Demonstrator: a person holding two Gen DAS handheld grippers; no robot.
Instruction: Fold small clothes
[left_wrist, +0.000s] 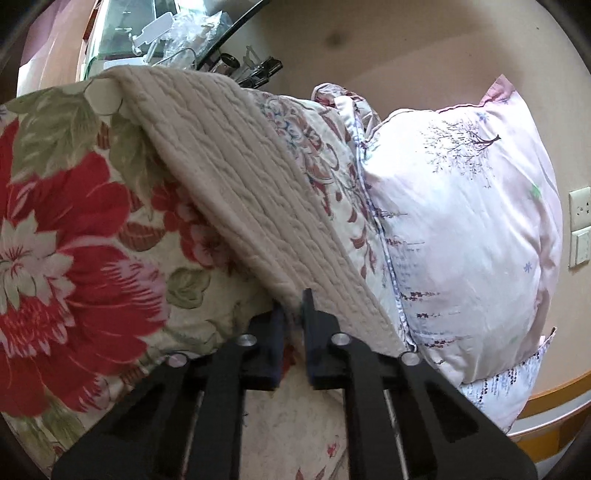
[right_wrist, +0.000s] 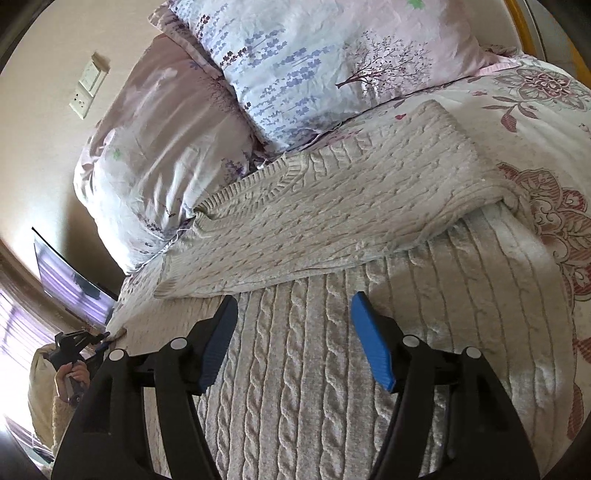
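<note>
We saw no readable writing anywhere. Our left gripper (left_wrist: 293, 314) had its fingers pinched on the cream sweater (right_wrist: 332, 206) edge. Our right gripper (right_wrist: 295, 339) hovered with fingers spread above the sweater.

Sweater (right_wrist: 332, 229) lies on bedspread (right_wrist: 546, 122), pillows (right_wrist: 295, 55) behind it.

Pillows: two pale pink printed pillows (right_wrist: 295, 62) stacked at the bed's head edge.
Bedspread: floral quilt (right_wrist: 546, 110) covering the bed.
Wall: switch plates (right_wrist: 86, 88) above.
</note>
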